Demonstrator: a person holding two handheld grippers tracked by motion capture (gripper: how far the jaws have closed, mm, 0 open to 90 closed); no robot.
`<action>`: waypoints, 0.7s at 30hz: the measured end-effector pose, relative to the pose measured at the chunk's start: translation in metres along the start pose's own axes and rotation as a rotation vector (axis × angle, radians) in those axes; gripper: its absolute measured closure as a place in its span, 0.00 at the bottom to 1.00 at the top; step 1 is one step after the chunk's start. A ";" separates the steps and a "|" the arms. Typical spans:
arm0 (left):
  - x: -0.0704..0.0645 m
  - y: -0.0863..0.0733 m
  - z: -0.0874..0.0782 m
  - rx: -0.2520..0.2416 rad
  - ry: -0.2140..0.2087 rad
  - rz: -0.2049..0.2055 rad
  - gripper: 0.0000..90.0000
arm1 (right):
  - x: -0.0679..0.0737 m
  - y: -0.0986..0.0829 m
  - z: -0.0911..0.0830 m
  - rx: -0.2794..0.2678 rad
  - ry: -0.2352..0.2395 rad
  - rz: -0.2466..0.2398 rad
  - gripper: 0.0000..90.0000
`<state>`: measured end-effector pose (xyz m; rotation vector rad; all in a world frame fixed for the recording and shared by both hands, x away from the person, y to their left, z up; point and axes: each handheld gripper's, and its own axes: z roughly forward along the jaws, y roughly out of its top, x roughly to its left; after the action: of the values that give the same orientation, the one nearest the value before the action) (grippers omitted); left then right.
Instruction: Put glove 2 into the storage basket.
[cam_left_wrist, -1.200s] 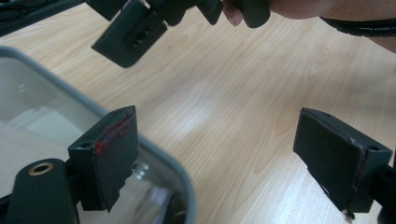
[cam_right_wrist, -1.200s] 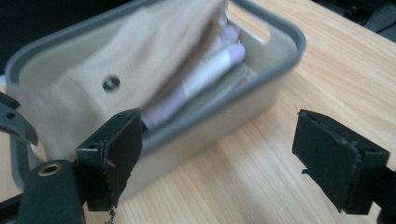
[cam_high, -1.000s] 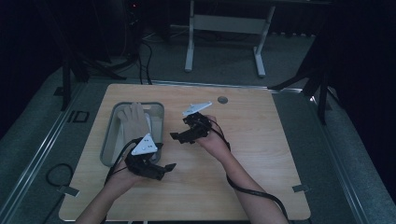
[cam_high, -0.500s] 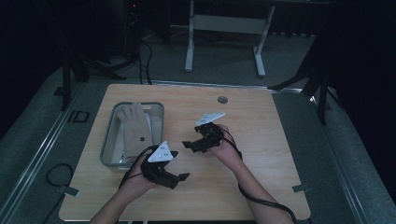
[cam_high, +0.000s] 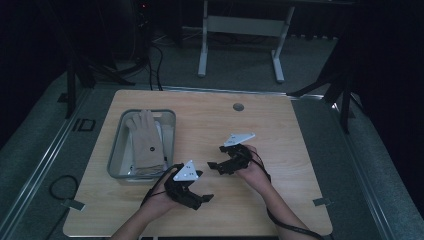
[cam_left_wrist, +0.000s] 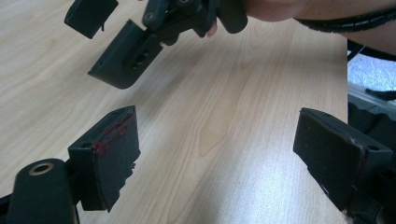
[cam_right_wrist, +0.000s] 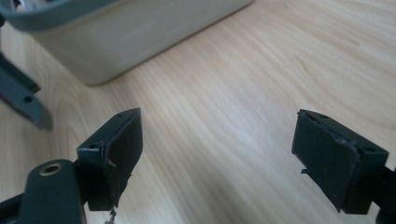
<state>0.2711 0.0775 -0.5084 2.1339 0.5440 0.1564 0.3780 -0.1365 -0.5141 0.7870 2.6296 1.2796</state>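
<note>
On the wooden bench, a grey rectangular tray sits at the left side, and a beige glove lies lengthwise in it, fingers pointing away from the person, with a small dark dot near the palm. Something white shows beneath the glove, too small to identify.

The left gripper hovers over bare wood near the bench's front edge, just in front of the tray's near right corner, its grey three-cornered plate facing up. In the left gripper view its jaws stand wide apart with only wood grain between them; the left pad carries reddish marks.

The right gripper is held near the bench's middle, to the right of the tray and apart from it, jaws pointing toward the tray. In the right gripper view its jaws are likewise spread, empty, with the tray's pale wall ahead.

A small round hole sits near the bench's far edge. Cables trail from the grippers toward the person.
</note>
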 end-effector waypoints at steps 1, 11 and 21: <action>0.000 -0.001 0.002 0.003 -0.003 -0.002 0.16 | 0.000 -0.003 -0.001 0.000 0.000 -0.002 0.18; -0.004 -0.008 0.021 0.023 -0.029 0.009 0.16 | 0.004 -0.033 -0.007 0.013 0.021 -0.004 0.18; -0.009 -0.013 0.033 0.040 -0.052 0.025 0.16 | 0.003 -0.056 -0.019 0.001 0.022 -0.005 0.18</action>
<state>0.2692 0.0554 -0.5378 2.1776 0.4942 0.1040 0.3464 -0.1769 -0.5440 0.7702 2.6476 1.2927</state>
